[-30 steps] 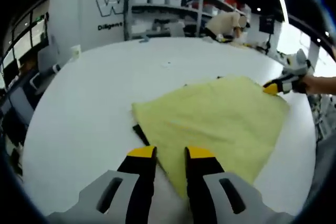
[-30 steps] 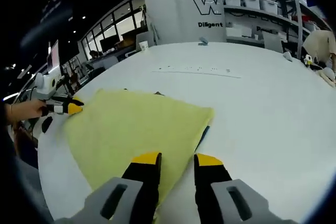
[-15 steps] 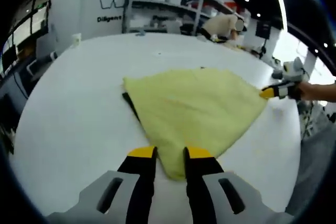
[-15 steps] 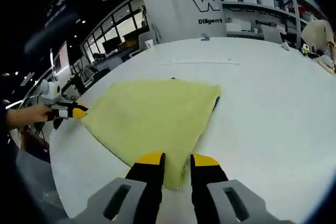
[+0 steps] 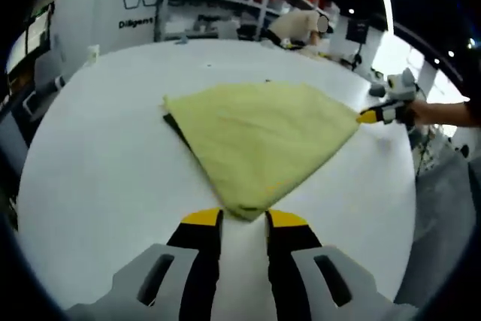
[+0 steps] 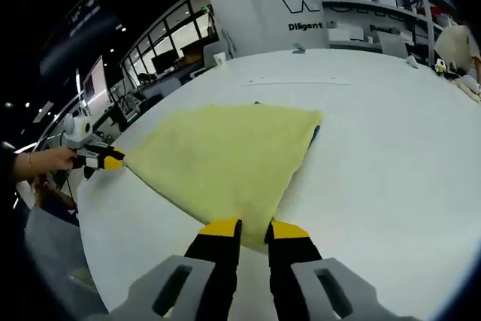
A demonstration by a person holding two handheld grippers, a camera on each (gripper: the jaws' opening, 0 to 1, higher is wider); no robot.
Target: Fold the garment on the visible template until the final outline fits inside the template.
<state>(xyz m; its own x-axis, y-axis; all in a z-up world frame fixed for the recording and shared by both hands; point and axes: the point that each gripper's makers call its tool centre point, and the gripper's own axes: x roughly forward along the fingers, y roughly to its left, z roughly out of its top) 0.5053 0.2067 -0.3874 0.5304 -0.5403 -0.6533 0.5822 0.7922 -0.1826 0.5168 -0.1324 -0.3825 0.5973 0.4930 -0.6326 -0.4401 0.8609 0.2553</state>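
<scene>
We hold a pale yellow garment (image 5: pixel 255 137) stretched flat over a white table (image 5: pixel 98 178), one corner in each tool. In the left gripper view, the left gripper (image 5: pixel 242 219) has its yellow-tipped jaws drawn close together with the nearest corner of the cloth pinched between them; the fabric fans out ahead of the jaws. Far ahead and to the right, the right gripper (image 5: pixel 366 116) clamps the opposite corner, a hand (image 5: pixel 421 113) behind it. A dark strip of the template (image 5: pixel 174 121) peeks from under the garment's left edge. In the right gripper view, the right gripper (image 6: pixel 252 227) pinches its own corner, the cloth (image 6: pixel 225 155) spreading forward, and the left gripper (image 6: pixel 113 161) sits far off to the left, gripping the far point.
</scene>
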